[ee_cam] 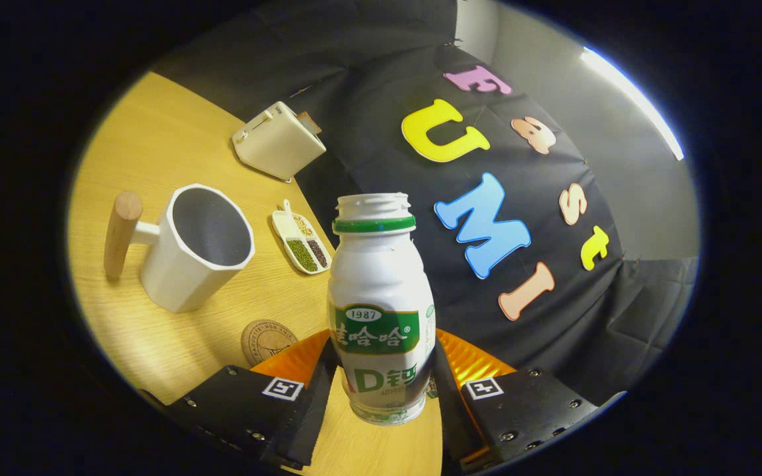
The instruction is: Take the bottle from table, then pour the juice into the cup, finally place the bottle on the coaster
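Gripper-mounted fisheye, tilted, facing table (176,344) edge, close.

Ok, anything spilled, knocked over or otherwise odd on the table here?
Nothing stands out. The bottle is capless, gripped between the tool fingers. The cup stands upright and looks empty, the coaster lies flat, and no spill shows on the table.
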`<state>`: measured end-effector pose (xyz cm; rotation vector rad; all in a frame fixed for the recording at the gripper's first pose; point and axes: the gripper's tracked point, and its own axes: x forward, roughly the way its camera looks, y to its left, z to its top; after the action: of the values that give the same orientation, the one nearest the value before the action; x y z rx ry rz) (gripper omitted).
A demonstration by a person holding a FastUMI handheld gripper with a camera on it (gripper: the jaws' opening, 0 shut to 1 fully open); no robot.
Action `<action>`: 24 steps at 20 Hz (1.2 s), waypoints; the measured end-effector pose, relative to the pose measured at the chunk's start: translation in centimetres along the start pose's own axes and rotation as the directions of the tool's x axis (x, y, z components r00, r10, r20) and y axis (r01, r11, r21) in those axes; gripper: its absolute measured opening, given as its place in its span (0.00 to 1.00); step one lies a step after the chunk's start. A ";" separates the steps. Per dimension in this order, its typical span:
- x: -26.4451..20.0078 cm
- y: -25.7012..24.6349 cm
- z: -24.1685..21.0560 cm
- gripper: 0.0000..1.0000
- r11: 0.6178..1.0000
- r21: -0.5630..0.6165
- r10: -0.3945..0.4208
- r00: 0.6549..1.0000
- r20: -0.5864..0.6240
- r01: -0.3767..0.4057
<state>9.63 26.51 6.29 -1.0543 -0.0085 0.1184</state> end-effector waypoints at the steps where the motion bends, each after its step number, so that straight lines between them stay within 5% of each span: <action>1: 0.0 0.0 0.2 0.74 1.000 -0.028 -0.006 1.000 0.003 0.006; 16: 0.3 -0.4 2.1 0.74 0.932 -0.356 -0.070 0.997 0.014 0.070; 24: 0.4 -0.5 3.3 0.74 0.842 -0.527 -0.102 0.993 0.051 0.114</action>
<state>9.84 29.17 8.33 -1.6058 -0.1271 0.0222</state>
